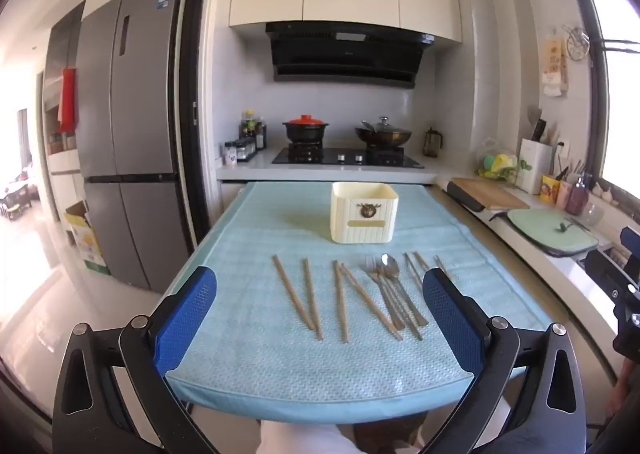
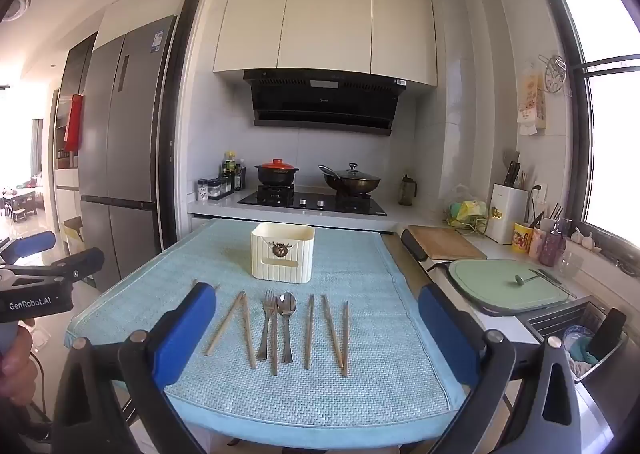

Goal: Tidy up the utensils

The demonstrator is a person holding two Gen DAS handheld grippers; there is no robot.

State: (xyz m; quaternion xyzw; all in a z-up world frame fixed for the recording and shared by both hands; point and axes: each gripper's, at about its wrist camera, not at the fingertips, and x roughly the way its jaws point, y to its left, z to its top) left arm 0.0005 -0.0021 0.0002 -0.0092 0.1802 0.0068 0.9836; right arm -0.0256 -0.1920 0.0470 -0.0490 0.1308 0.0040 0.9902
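Several wooden chopsticks (image 1: 310,300) (image 2: 335,330), a metal fork (image 1: 378,288) (image 2: 268,324) and a metal spoon (image 1: 394,286) (image 2: 287,324) lie in a row on a light blue towel (image 1: 320,366) (image 2: 320,386) on the table. A cream ribbed utensil holder (image 1: 364,214) (image 2: 282,252) stands upright and empty behind them. My left gripper (image 1: 320,306) is open and empty, held above the table's near edge. My right gripper (image 2: 316,324) is open and empty, also above the near edge. The left gripper's body shows at the far left of the right wrist view (image 2: 44,286).
A counter runs along the right with a wooden board (image 2: 444,244), a green cutting board (image 2: 508,286), a sink basket (image 2: 580,338) and jars. A stove with two pots (image 1: 344,134) is behind the table. A fridge (image 1: 128,126) stands left.
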